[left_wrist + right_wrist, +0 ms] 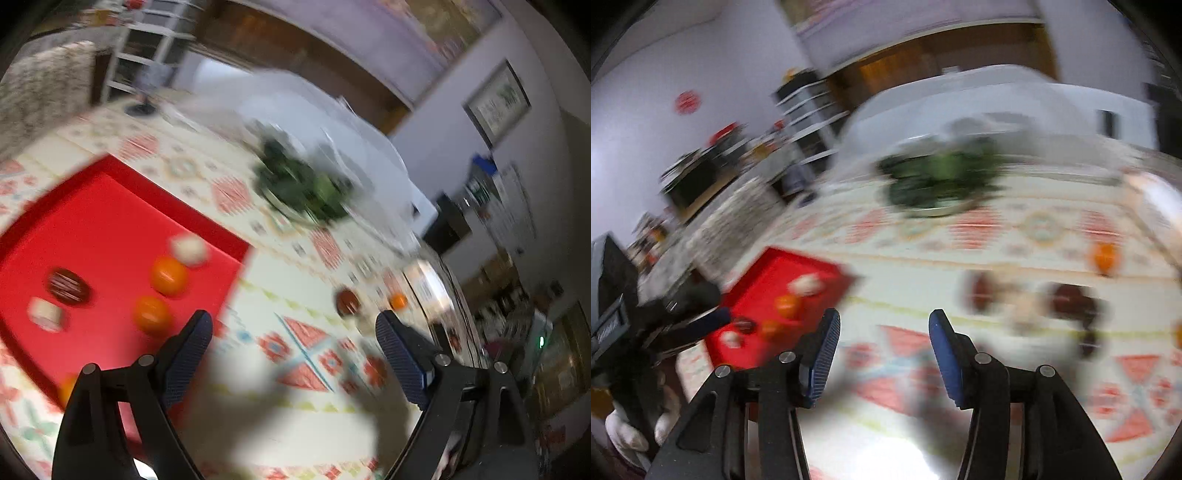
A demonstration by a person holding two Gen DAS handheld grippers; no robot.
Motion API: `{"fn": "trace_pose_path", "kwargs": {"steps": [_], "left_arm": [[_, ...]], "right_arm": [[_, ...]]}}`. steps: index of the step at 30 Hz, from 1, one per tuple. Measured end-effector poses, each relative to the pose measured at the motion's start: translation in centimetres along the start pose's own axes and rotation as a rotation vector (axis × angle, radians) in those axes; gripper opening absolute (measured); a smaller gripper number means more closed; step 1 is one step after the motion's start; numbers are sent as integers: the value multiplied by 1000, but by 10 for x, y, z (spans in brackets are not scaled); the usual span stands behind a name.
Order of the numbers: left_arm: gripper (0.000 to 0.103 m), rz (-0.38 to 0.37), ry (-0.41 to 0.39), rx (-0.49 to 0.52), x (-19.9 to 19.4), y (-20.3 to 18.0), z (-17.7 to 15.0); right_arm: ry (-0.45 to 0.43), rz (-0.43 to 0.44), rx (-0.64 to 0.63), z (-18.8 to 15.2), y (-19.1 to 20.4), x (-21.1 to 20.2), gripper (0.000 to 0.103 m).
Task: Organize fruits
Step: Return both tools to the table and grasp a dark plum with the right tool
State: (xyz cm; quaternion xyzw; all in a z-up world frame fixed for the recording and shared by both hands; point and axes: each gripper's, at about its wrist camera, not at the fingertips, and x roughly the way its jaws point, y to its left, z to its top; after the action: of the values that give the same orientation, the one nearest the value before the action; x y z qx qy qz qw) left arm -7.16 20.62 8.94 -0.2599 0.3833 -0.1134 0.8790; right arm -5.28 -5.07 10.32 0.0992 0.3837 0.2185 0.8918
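Observation:
A red tray [92, 221] lies on the patterned tablecloth and holds two oranges [168, 276], a white round fruit [189, 249], a dark striped fruit [68, 287] and a white piece [46, 314]. My left gripper [293, 325] is open and empty above the cloth, right of the tray. A dark red fruit [347, 302] and a small orange [399, 301] lie on the cloth beyond it. My right gripper [884, 321] is open and empty. In the right wrist view the tray [764, 280] is at left, and dark fruits [1071, 299] and an orange [1104, 256] lie at right, blurred.
A bowl of green leaves [303, 184] stands mid-table; it also shows in the right wrist view [942, 177]. The left gripper body [646, 325] and a white-gloved hand [628, 428] are at the left. The table's right edge [436, 280] is near the loose fruits.

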Motion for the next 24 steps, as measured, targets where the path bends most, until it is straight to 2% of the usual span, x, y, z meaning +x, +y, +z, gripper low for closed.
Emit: {"fn": "trace_pose_path", "kwargs": {"steps": [2,5,9,18,24], "left_arm": [[89,-37,72,21,23,-14,-10],[86,-55,131,40,46,-29,-22],[86,-53,159,60,63,-44,-31],[84,-19,174,100,86,-62,-36],[84,9,165,205,101,-83,-43]], "right_arm": [[-10,-69,28,0,-32,-15,55],[-12,-171,90,-4,-84,-35,55],[10,-212,119,-10,-120,-38,55],[72,-185,99,-17,-130,8,55],[92,-193,63,-15,-124,22,55]]}}
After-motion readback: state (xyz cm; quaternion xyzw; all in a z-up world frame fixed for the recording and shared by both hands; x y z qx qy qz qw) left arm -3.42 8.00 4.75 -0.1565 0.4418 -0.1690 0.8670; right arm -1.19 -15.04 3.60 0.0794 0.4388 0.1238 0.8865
